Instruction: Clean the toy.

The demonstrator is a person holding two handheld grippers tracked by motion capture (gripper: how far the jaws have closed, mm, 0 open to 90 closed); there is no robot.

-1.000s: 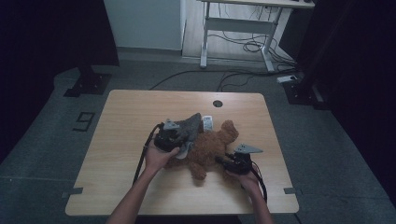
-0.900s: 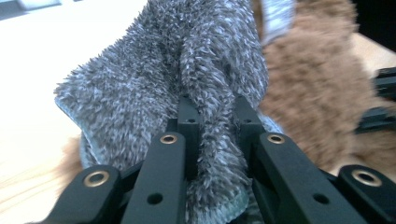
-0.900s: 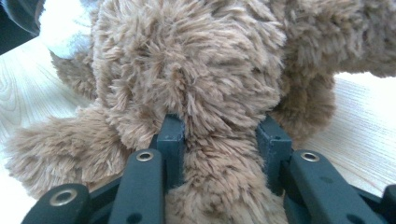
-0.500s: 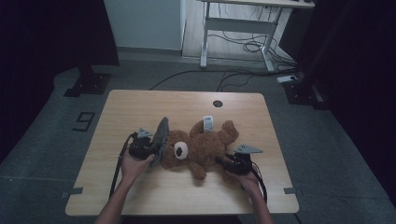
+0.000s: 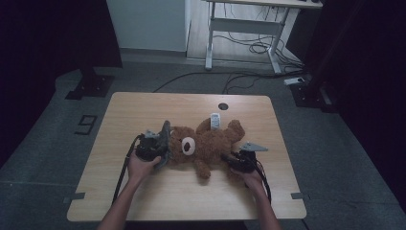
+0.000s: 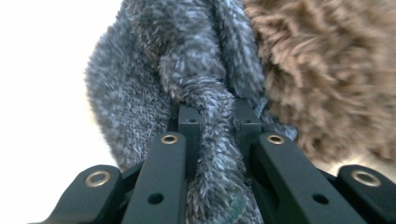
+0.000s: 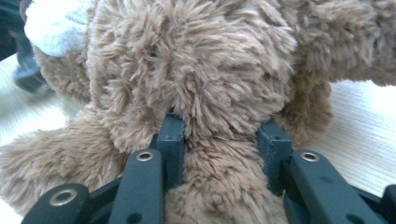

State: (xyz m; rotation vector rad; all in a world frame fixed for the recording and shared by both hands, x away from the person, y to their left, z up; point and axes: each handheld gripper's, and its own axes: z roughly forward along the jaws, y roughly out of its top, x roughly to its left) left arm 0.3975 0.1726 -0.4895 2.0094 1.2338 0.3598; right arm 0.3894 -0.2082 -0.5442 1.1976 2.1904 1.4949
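Grey fuzzy cloth [image 6: 187, 88], a second ago atop brown teddy bear [image 5: 206, 143] lying mid-table, now pulled off beside bear's head, clenched in left gripper [image 5: 160, 146]. Right gripper [image 7: 219, 135] clamps bear's leg. Uncovering looks nearly done.

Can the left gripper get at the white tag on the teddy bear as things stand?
Probably not: the left gripper is shut on the grey fuzzy cloth at the teddy bear's head, and the white tag lies beyond the head.
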